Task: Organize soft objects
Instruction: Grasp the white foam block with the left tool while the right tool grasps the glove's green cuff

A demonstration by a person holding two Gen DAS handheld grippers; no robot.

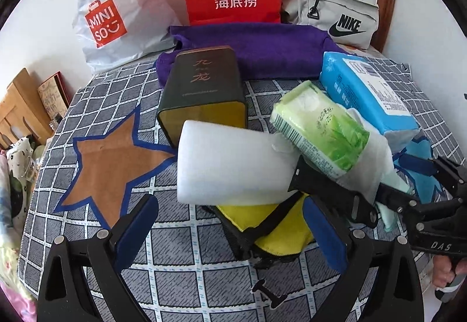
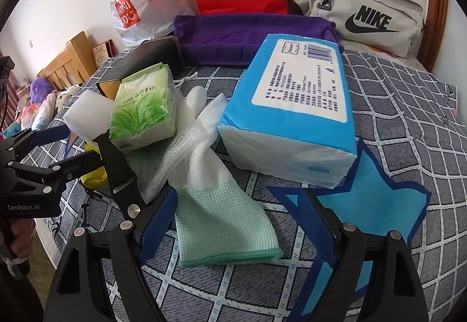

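Both wide open, each hand-held gripper holds nothing.

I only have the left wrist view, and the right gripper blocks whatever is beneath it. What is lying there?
Observer: A white glove with a mint-green cuff. The cuff lies flat between the pads of the open right gripper, not pinched.
Operator: Is anything resting on that glove?
Observer: A white mesh pouch overlaps its left side, and the green tissue pack sits on that mesh.
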